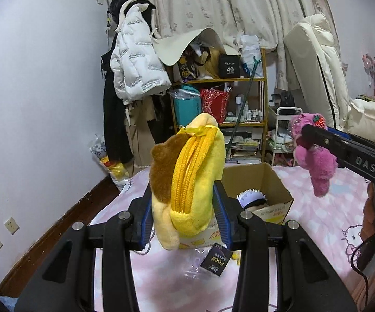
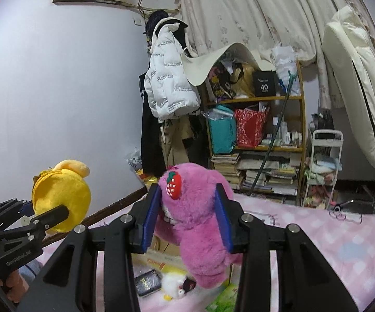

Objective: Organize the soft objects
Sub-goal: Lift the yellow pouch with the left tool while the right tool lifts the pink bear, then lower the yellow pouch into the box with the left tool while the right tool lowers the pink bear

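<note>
Yellow plush pouch (image 1: 190,179) clamped in left gripper (image 1: 184,218) fingers; pink plush (image 2: 197,221) clamped in right gripper (image 2: 188,221).

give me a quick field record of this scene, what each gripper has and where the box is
left gripper: shut on yellow plush pouch, zipper facing the camera
right gripper: shut on pink plush toy, strawberry patch on its head
height: both toys lifted clear of the bed
cardboard box: open, on the pink bedsheet, beyond the left gripper
box contents: one black and white item visible
</note>
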A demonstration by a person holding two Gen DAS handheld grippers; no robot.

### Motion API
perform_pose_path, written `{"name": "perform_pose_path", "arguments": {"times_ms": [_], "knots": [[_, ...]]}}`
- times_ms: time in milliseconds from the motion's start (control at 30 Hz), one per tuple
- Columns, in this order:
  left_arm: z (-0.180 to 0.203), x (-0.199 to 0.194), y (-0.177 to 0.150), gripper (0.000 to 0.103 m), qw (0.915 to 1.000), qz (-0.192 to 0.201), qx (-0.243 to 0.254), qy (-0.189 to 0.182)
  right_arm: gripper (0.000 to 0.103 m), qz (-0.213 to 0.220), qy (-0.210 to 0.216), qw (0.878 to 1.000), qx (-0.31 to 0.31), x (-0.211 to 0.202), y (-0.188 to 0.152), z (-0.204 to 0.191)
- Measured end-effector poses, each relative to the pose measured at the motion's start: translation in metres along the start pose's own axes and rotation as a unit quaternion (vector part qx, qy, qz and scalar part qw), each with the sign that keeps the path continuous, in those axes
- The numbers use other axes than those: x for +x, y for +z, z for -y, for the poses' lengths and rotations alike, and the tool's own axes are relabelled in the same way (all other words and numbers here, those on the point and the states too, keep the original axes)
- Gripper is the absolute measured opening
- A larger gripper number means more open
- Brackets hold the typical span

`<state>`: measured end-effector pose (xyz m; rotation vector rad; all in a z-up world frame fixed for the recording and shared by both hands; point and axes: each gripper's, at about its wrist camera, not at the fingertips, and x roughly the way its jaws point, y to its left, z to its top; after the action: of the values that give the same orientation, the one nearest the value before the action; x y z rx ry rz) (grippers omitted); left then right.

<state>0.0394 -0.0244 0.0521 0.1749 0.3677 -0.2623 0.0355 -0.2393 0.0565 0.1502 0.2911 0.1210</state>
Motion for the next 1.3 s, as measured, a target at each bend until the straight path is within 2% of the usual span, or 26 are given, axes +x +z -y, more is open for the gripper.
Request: {"name": "perform_pose_path", "arguments": {"times_ms": [267,533,767,933,1300], "knots": [[-0.004,0.013,0.023,0.041,0.9995,0.031,0.007,0.008,0.043,0.012,0.000,1.000,-0.009,0.025,0.013,0.000],[-0.012,0.041,0.041,0.041,0.9989,0.041,-0.009,0.022,0.043,0.000,0.010,1.000,-0.016,0.054,0.002,-0.001],[-0.014,0.072,0.041,0.041,0.9991,0.029,-0.002,0.031,0.044,-0.009,0.004,1.000,-0.021,0.071,-0.005,0.001],[-0.018,0.084,0.031,0.041,0.9994,0.020,-0.017,0.024,0.044,-0.017,-0.004,1.000,-0.016,0.082,-0.014,0.008],[-0.011,0.114,0.012,0.041,0.9995,-0.022,0.004,0.020,0.044,-0.040,0.003,0.999,0.002,0.101,-0.028,0.020]]}}
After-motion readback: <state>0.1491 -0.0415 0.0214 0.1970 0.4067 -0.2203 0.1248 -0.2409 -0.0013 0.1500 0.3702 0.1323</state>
